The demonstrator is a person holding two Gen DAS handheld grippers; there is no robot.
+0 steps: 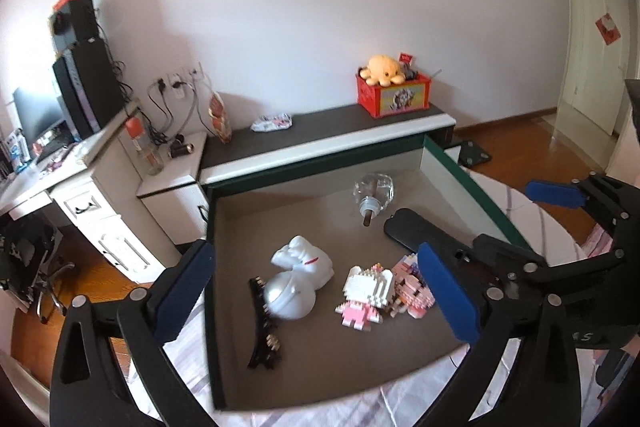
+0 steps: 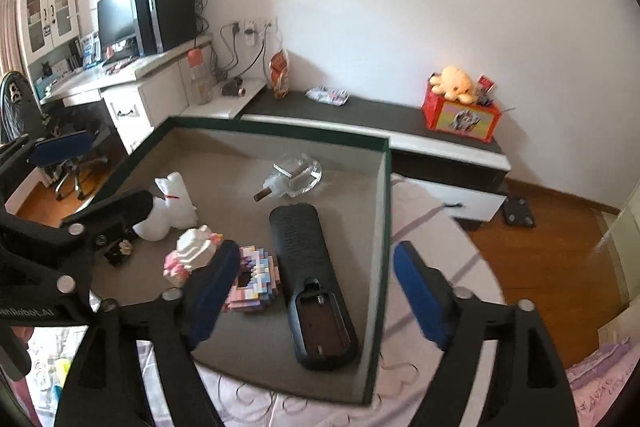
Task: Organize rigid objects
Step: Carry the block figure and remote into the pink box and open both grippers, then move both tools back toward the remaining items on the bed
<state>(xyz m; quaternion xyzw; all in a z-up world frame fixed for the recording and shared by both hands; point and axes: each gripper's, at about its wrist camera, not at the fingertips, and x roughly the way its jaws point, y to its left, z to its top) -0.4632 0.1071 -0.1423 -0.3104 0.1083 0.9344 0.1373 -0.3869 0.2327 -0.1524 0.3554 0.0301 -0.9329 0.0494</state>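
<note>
Green-rimmed box lid (image 1: 452, 163), grey inside, lies on bed (image 2: 432, 223). Inside, counted: 1 black remote (image 2: 310, 279) (battery cover off), 1 clear glass bottle (image 1: 374, 193), 1 white figurine (image 1: 298, 277), 2 block-built figures (image 1: 366, 295), 1 black hair clip (image 1: 262, 325). Left tool (image 1: 320, 291) wide apart, empty; right tool (image 2: 316, 297) apart, empty, above remote. Low shelf behind: red box (image 1: 394, 99), plush.

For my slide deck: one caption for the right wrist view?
Open right gripper above a green-rimmed box holding a black remote and block figures.
</note>
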